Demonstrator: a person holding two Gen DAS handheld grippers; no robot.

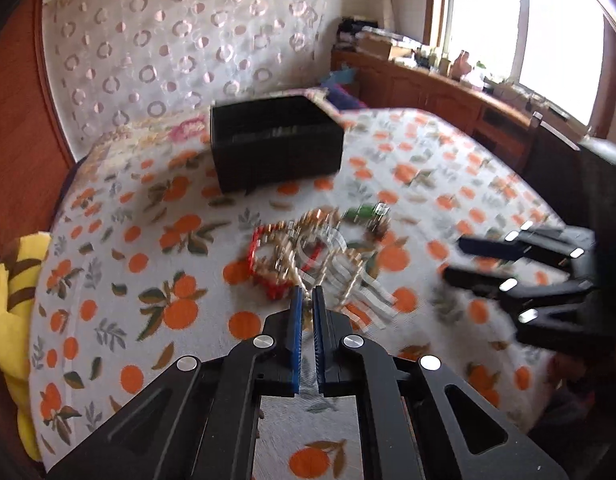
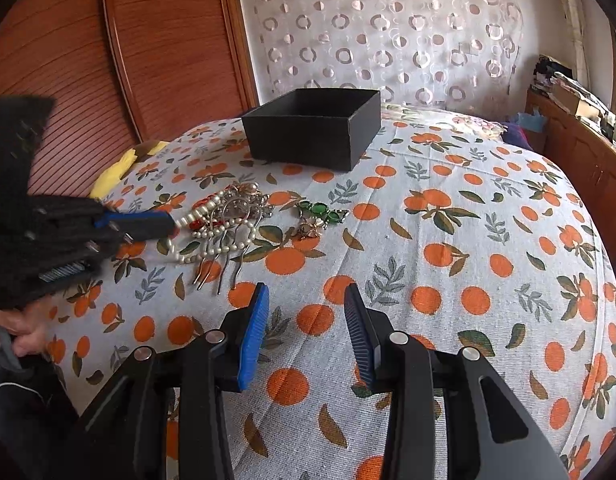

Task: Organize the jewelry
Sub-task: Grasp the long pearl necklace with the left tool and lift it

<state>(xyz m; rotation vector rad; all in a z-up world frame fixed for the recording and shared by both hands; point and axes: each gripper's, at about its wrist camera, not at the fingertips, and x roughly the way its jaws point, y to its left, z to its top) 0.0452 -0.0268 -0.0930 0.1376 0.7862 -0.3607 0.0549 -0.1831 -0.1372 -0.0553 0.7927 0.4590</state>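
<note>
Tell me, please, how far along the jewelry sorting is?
Nothing looks stored yet; no jewelry shows in the black box. In hand: the left claw is shut at the pearl-and-comb pile. The green bracelet remains on the bedspread; the right claw is open.

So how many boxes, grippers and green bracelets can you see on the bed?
Black box: 1
Grippers: 2 (left gripper, right gripper)
Green bracelet: 1
Total: 4
</note>
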